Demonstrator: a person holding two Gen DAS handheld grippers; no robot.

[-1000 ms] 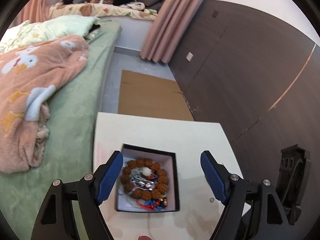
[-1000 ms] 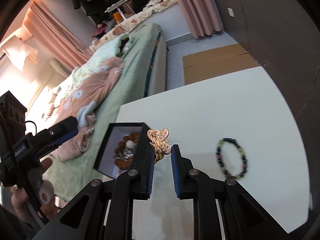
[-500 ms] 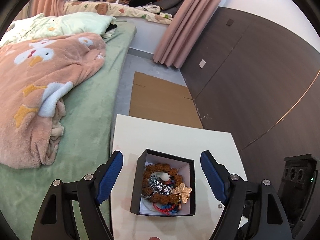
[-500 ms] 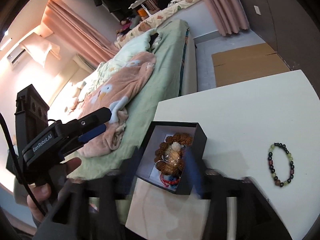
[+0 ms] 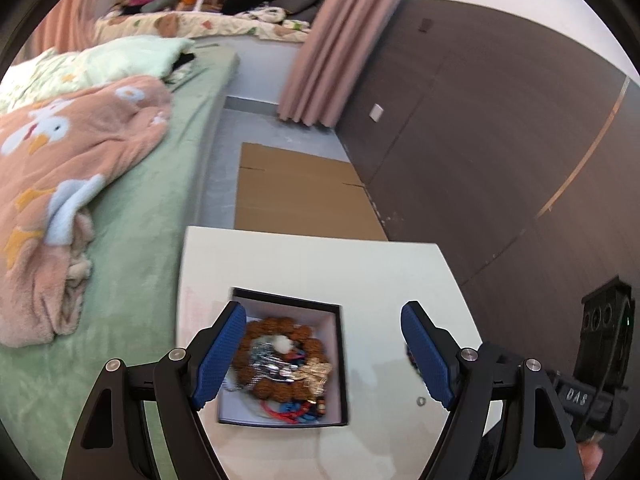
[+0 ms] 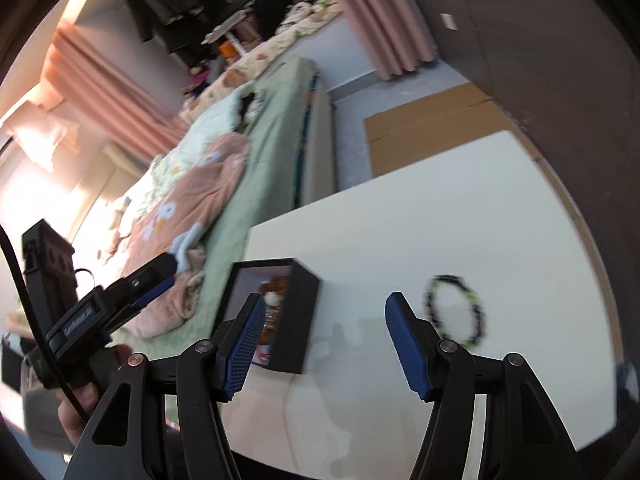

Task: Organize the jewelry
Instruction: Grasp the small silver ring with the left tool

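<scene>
Right wrist view blurs the bead bracelet [image 6: 456, 310]; both hand-held grippers [image 6: 322, 340] [image 5: 322, 354] gape empty.

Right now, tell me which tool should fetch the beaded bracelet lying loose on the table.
Right. The right tool is open and empty, and the beaded bracelet lies just beyond its right finger. The left tool hangs over the black box.

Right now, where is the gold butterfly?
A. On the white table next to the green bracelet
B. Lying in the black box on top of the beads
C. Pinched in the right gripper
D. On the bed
B: the left wrist view shows the gold butterfly lying inside the black box, on the brown bead bracelet.
</scene>
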